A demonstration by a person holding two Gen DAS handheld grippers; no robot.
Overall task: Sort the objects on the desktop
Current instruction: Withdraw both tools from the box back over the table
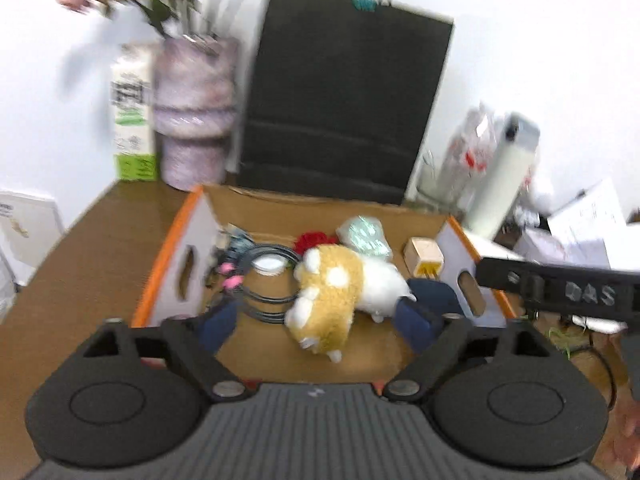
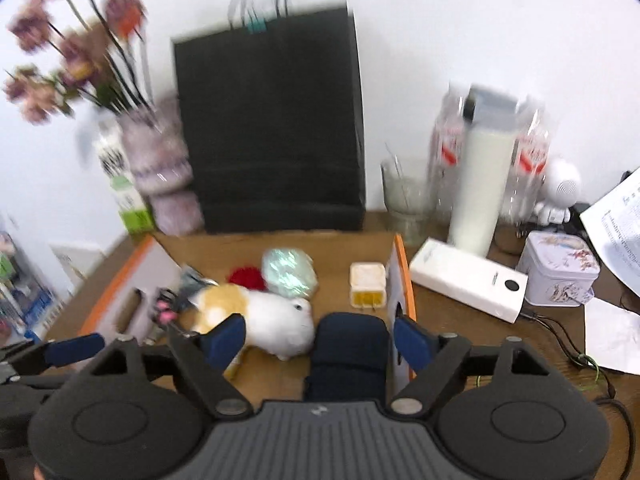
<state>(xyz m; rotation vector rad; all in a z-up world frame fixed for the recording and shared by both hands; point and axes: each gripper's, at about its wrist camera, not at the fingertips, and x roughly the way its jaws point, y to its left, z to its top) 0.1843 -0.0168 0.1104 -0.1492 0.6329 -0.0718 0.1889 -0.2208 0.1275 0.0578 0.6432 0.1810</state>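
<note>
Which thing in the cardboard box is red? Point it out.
The fuzzy red ball at the back of the box, beside the pale green packet; the plush toy is tan and white.

Both views are smeared by motion blur, so the print on the green and white carton [image 1: 134, 120] beside the vase [image 1: 194, 116] cannot be read, and the flowers [image 2: 68, 52] are soft blotches. The plush toy [image 2: 260, 316] hides part of the coiled cable [image 1: 264, 276] in the cardboard box [image 1: 176, 264]. The paper sheet [image 2: 616, 220] is cut off by the right edge.
</note>
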